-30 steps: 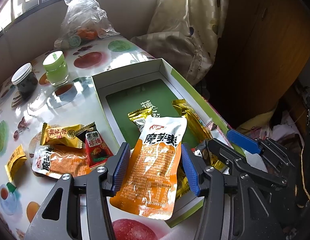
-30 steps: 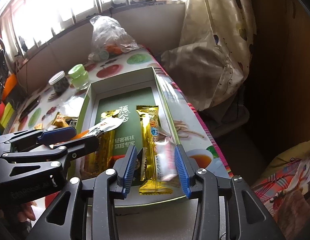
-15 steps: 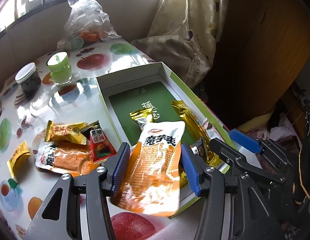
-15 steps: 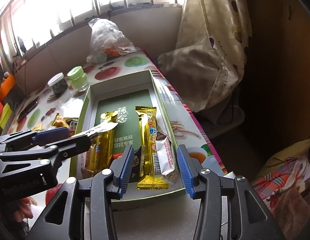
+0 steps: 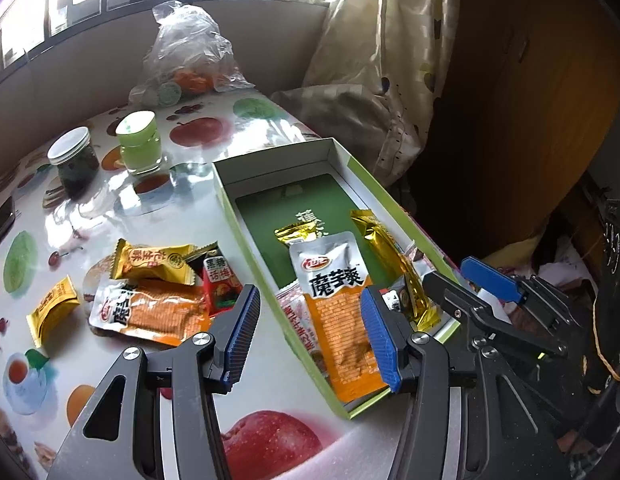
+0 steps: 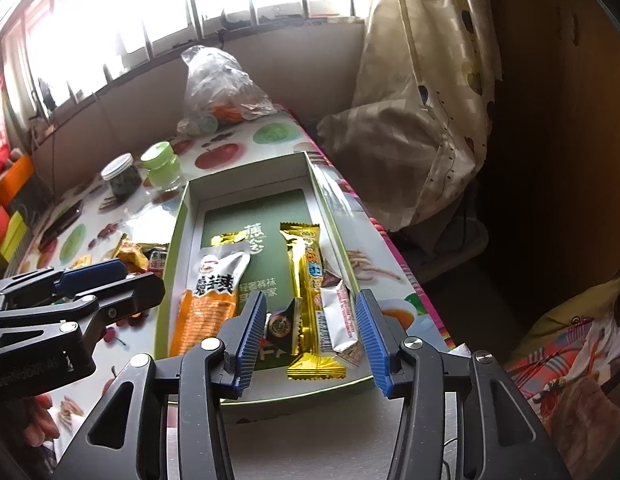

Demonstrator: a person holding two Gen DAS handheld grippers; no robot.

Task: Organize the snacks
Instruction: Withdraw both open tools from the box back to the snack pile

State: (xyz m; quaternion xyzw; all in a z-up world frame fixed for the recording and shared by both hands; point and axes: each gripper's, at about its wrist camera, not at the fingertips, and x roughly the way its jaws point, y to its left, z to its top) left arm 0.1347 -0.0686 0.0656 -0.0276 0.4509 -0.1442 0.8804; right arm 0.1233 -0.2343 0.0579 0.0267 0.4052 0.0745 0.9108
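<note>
A green-rimmed open box (image 5: 225, 208) (image 6: 177, 240) lies on the fruit-print table. Inside it are an orange konjac pouch (image 5: 338, 320) (image 6: 207, 300), a long gold bar (image 6: 305, 280), a second gold bar (image 5: 297, 234) and a silver-white packet (image 6: 338, 316). My left gripper (image 5: 310, 338) hovers open over the box's near left wall, holding nothing. My right gripper (image 6: 310, 340) hangs above the box's near end and its jaws are opening. The gold bar and silver-white packet lie below, between the pads and untouched. On the table left of the box lie another orange pouch (image 5: 149, 312), a yellow packet (image 5: 153, 260) and a red packet (image 5: 219, 284).
A dark jar (image 5: 73, 160), a green jar (image 5: 139, 142) and a clear plastic bag of fruit (image 5: 185, 56) stand at the table's far end. A small yellow packet (image 5: 53, 312) lies at the left. A curtain (image 5: 390, 60) hangs past the box's right side.
The orange pouch left my left fingers and now lies flat in the box; that gripper drew back a little. My right jaws widened and the silver-white packet settled beside the gold bar.
</note>
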